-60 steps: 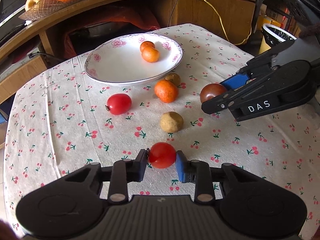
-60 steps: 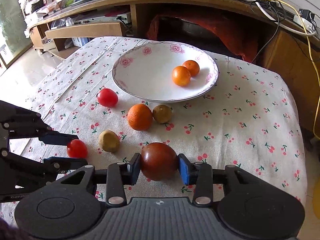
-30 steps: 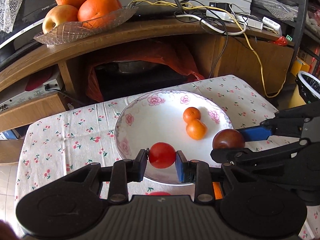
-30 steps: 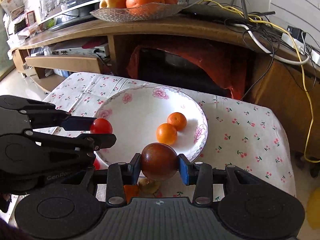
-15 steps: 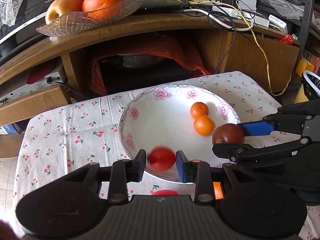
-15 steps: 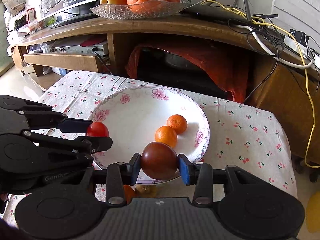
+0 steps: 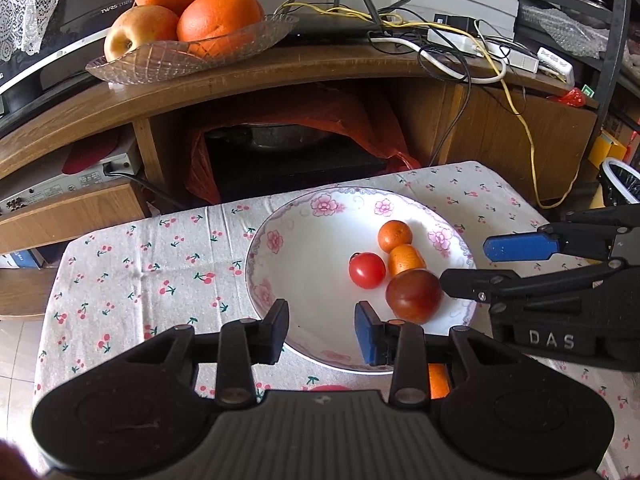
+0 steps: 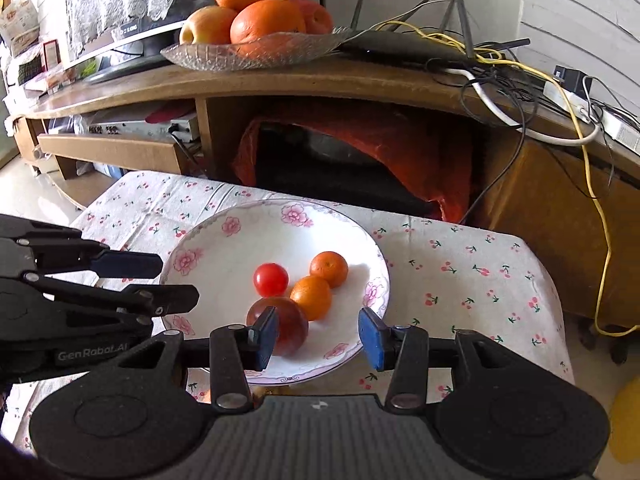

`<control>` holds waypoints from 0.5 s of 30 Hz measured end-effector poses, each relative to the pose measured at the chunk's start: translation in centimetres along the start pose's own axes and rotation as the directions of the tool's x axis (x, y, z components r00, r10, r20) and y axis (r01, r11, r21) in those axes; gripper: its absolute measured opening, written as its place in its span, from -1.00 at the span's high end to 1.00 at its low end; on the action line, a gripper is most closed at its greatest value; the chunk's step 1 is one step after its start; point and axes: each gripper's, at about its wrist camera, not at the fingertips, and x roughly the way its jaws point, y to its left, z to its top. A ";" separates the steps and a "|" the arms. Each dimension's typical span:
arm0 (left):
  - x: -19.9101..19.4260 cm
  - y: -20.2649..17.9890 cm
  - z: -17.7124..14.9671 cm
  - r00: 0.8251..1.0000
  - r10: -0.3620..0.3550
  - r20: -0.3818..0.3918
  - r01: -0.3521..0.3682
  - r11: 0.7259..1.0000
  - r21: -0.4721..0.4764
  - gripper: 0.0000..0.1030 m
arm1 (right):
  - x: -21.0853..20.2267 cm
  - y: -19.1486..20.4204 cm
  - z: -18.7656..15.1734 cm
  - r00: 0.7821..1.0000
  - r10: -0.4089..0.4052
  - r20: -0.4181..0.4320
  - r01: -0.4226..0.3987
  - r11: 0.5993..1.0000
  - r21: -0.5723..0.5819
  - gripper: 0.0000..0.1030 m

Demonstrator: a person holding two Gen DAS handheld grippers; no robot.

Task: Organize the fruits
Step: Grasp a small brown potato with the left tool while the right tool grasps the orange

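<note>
Both my left gripper [image 7: 322,326] and right gripper [image 8: 313,332] hang released over the plate [image 8: 208,236]. The dark tomato [image 8: 280,330] sits just against my right gripper's left finger; withdrawing carelessly could nudge it rolling into the oranges [image 8: 311,297].

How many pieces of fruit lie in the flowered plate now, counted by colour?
Orange: 2, the far one and the near one
Bright red: 1
Dark red-brown: 1
Total: 4 in the flowered plate
</note>
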 end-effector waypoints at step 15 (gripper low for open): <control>-2.7 -1.9 -4.0 0.978 -0.164 -0.128 0.174 0.982 0.073 0.13 | -2.8 -0.5 -3.7 0.997 0.047 -0.060 -0.046 0.999 0.023 0.25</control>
